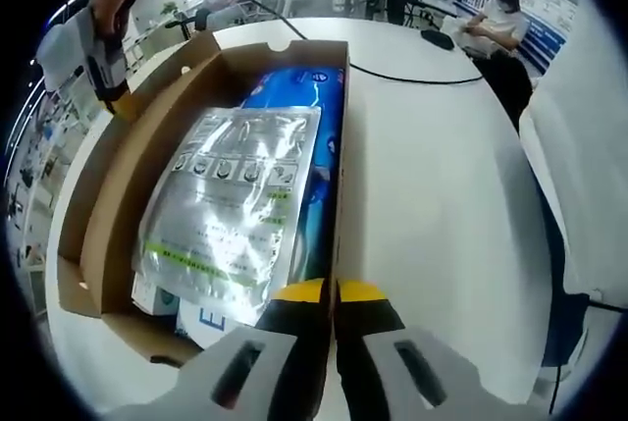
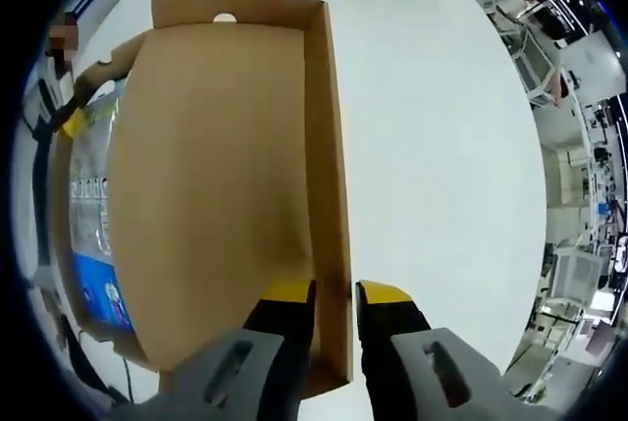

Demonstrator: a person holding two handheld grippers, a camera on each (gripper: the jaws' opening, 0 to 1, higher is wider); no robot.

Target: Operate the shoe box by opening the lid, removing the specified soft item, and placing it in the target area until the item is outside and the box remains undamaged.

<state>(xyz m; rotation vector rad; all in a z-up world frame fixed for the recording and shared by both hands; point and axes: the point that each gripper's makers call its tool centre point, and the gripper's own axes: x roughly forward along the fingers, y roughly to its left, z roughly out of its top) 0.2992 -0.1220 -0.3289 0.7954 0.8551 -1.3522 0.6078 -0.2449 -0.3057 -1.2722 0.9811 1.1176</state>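
Observation:
The brown cardboard shoe box [image 1: 339, 127] lies open on the white table. Inside it, a silver printed pouch [image 1: 231, 205] rests on a blue package [image 1: 304, 92]. My left gripper [image 1: 332, 293] is shut on the box's near side wall, which runs down between its yellow-tipped jaws. The lid [image 1: 108, 176] stands swung out to the left, and my right gripper [image 1: 103, 63] holds its far edge. In the right gripper view the lid's plain inner face [image 2: 216, 176] is in front, and my right gripper [image 2: 336, 295] is shut on its side rim. The pouch [image 2: 93, 195] peeks out at left.
The white round table [image 1: 442, 195] spreads wide to the right of the box. A black cable [image 1: 412, 78] crosses its far part. A person [image 1: 496, 19] sits at the back right. A white and blue chair [image 1: 579, 166] stands at the table's right edge.

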